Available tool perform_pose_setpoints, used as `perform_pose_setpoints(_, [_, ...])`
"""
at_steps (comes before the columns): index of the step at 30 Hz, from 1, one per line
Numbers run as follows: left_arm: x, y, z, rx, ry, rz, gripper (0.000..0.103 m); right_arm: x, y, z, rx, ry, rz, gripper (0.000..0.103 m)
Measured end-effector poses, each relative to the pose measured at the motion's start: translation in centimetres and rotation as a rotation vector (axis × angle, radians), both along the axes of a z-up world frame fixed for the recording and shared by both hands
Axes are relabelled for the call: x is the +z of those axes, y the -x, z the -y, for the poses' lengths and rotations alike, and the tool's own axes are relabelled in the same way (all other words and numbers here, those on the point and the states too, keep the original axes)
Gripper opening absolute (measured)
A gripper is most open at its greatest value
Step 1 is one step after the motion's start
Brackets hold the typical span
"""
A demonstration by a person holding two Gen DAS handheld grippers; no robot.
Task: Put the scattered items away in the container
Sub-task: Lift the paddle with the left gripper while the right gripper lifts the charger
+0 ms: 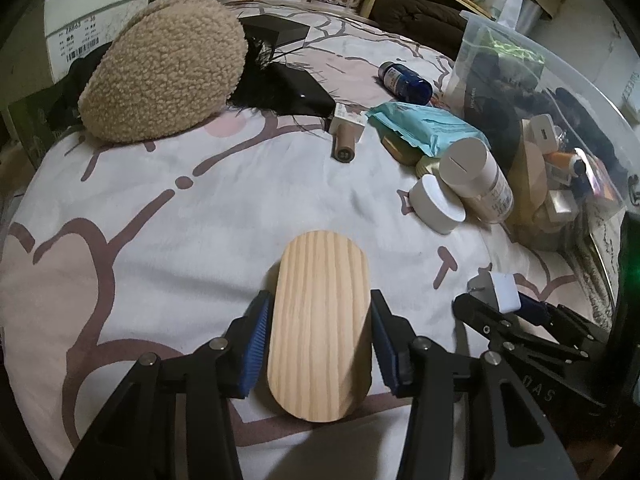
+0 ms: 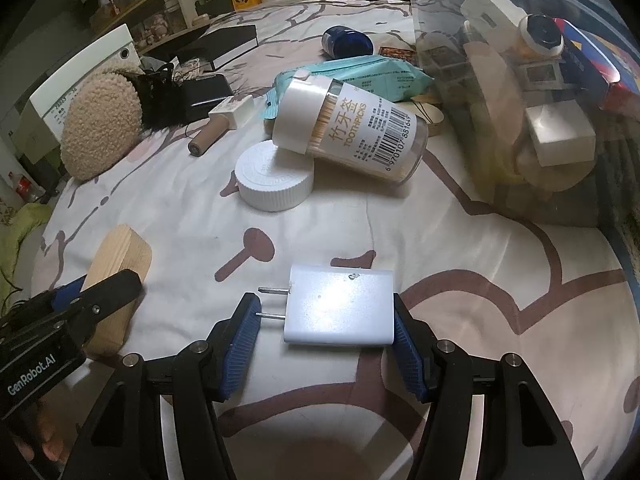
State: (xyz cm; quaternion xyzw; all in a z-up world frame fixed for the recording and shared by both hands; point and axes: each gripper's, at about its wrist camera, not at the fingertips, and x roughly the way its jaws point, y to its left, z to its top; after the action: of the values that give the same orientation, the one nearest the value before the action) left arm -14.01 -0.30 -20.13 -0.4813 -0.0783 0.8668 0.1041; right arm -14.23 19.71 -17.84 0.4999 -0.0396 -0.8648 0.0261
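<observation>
Two tools grip a pale wooden oval block (image 1: 318, 324) and white charger (image 2: 340, 310).

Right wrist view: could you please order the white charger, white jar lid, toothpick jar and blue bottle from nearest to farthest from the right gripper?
1. White charger, between the right gripper fingers.
2. White jar lid, ahead, slightly left.
3. Toothpick jar, just behind the lid.
4. Blue bottle, far back.

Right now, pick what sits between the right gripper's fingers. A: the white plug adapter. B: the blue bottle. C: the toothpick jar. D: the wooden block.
A: in the right wrist view the white plug adapter lies between the right gripper fingers, prongs pointing left.
</observation>
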Motion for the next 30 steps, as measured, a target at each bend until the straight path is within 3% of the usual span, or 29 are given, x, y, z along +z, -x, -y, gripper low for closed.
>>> perform_pose_setpoints(8, [0.4, -0.3, -0.9, -0.029, 0.069, -0.043, 0.046, -0.2, 0.2, -0.3, -0.012, 0.027, 0.008, 0.065])
perform_pose_setpoints(16, [1.5, -0.6, -0.4, -0.017, 0.068, -0.089, 0.046, 0.1, 0.2, -0.7, -0.006, 0.058, 0.006, 0.063])
perform_pose_setpoints(24, [2.5, -0.9, -0.3, -0.015, 0.076, -0.12, 0.046, 1.6, -0.1, 0.5, 0.044, 0.031, -0.058, 0.063])
perform_pose_setpoints(30, [3.8, -1.5, 0.1, -0.015, 0.057, -0.148, 0.046, 4.0, -1.0, 1.0, 0.074, 0.064, -0.117, 0.063])
